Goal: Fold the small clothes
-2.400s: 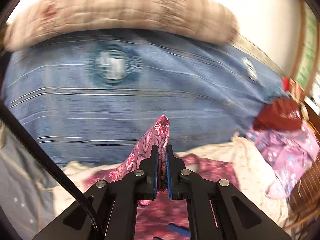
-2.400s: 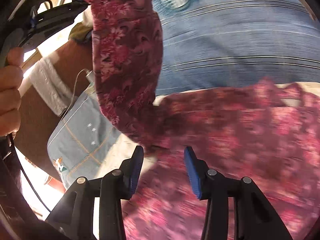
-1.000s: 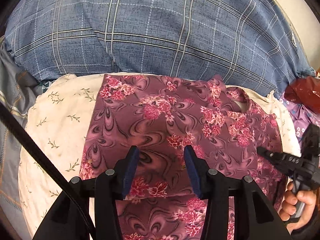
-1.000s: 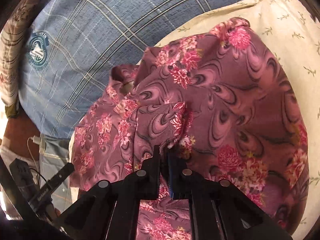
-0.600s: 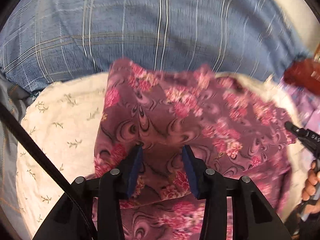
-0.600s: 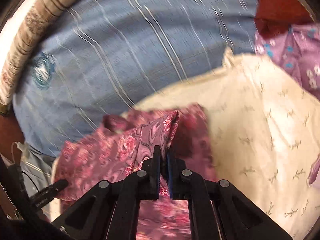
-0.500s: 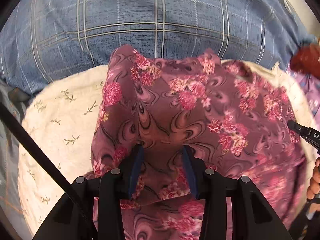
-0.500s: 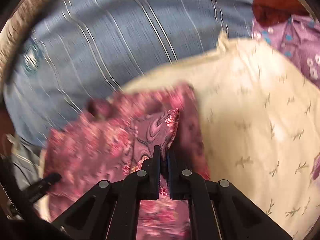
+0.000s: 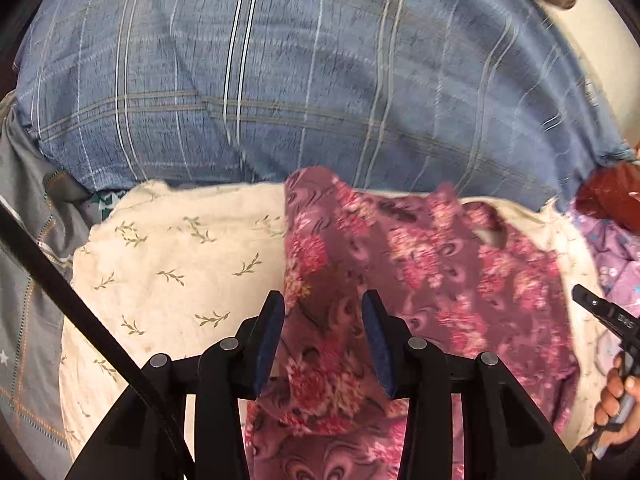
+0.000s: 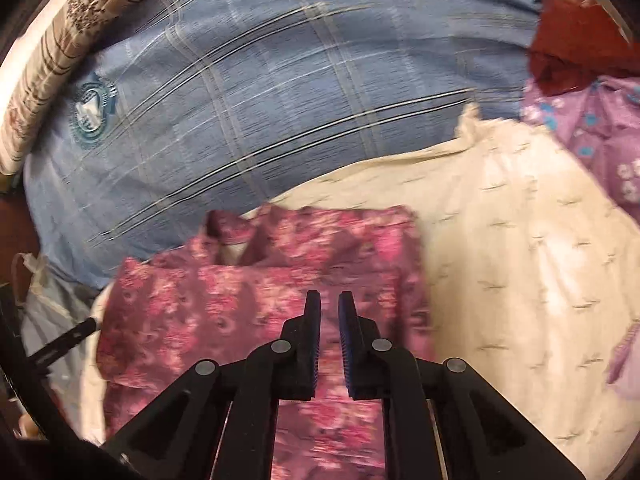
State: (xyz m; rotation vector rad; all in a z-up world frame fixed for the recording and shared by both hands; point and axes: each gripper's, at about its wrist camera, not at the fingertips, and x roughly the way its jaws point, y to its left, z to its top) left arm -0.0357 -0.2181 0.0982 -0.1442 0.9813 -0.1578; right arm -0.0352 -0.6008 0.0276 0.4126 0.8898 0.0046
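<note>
Bedding fills both wrist views: a cream cloth with a leaf print carries the task's garment, a maroon piece with pink flowers.

Left wrist view, near to far. Left gripper stands over the garment's left edge, jaws at a middling gap; a raised fold of the garment lies between them, and whether the pads press on it cannot be told. A black cable crosses the lower left corner. At the lower right edge a hand holds the black body of the right gripper. Past the garment the cream cloth ends against a blue plaid pillow, which blocks everything behind it. A grey cloth lies at the left edge; a lilac garment and a dark red object lie at the right edge.

Right wrist view, near to far, blurred by motion. Right gripper hangs above the garment, jaws narrow and opening, with nothing gripped between them. Garment lies flat-folded on the cream cloth, which runs bare to the right. Beyond is the plaid pillow with a round badge, and above it a beige striped bolster. The lilac garment and the dark red object sit at upper right.
</note>
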